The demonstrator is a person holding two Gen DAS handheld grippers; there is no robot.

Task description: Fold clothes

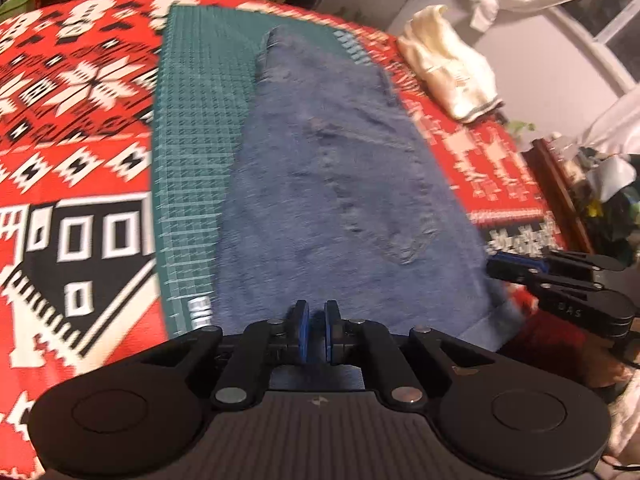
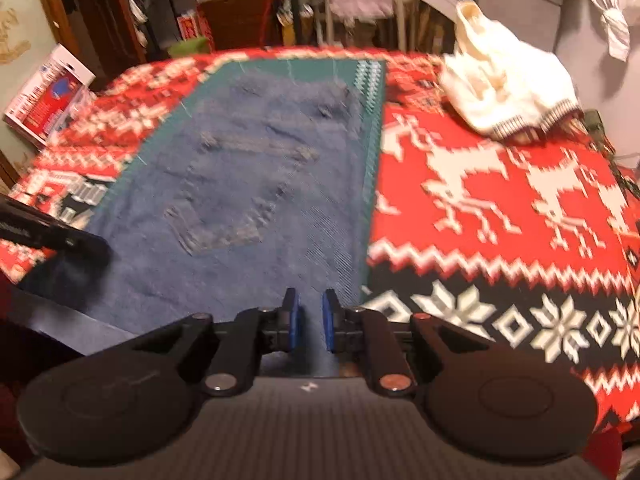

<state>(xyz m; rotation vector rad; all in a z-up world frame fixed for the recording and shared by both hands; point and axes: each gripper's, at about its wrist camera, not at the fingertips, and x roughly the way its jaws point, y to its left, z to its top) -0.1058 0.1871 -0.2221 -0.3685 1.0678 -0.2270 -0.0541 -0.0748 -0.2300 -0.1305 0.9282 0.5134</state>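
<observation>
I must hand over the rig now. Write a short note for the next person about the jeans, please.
Left gripper: narrow gap between the pads, at the near edge of the blue jeans; grip unclear.
Right gripper: slightly open, nothing clearly between the pads, over the same near edge.
Jeans lie lengthwise on the green mat, apparently folded leg over leg.
Cream sweater lies unfolded on the red blanket.
Left: fold jeans crosswise, then the sweater.

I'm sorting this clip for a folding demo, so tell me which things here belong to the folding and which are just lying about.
Job in hand:
blue denim jeans
green gridded cutting mat
left gripper
right gripper

Lying about:
cream knitted sweater
red patterned knit tablecloth
red and white cardboard box
</observation>
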